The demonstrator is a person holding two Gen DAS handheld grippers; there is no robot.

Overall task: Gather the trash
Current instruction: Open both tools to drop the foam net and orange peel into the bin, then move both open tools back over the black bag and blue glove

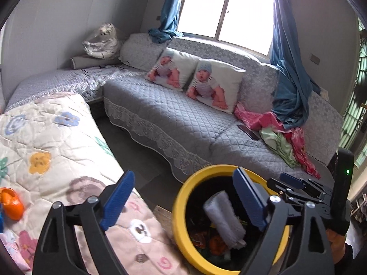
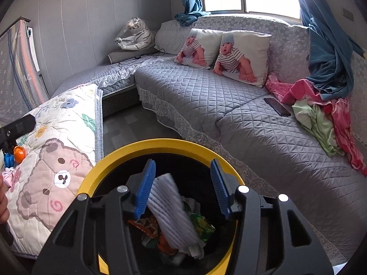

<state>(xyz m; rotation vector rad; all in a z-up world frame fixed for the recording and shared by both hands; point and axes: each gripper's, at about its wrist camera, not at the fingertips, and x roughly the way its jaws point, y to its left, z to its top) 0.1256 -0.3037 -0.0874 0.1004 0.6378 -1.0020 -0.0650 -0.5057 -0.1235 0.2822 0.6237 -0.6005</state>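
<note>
Blue-padded fingers of the right gripper (image 2: 183, 188) stand parted over the yellow-rimmed trash bin (image 2: 110, 160), gripping nothing; a pale ribbed paper wad (image 2: 172, 208) lies between and below them among the wrappers in the bin, blurred, its long axis slanting from their left tip down toward the right. No pad touches it. Left of that, the left gripper (image 1: 183, 197) is released wide and empty, its right finger over the bin's mouth, its left over the floral quilt (image 1: 57, 142). Farther left of those fingers, on the quilt, lies an orange peel (image 1: 12, 204), probably the next trash, and the left hand is nearer. Beyond stretches the grey sofa (image 1: 165, 114).
</note>
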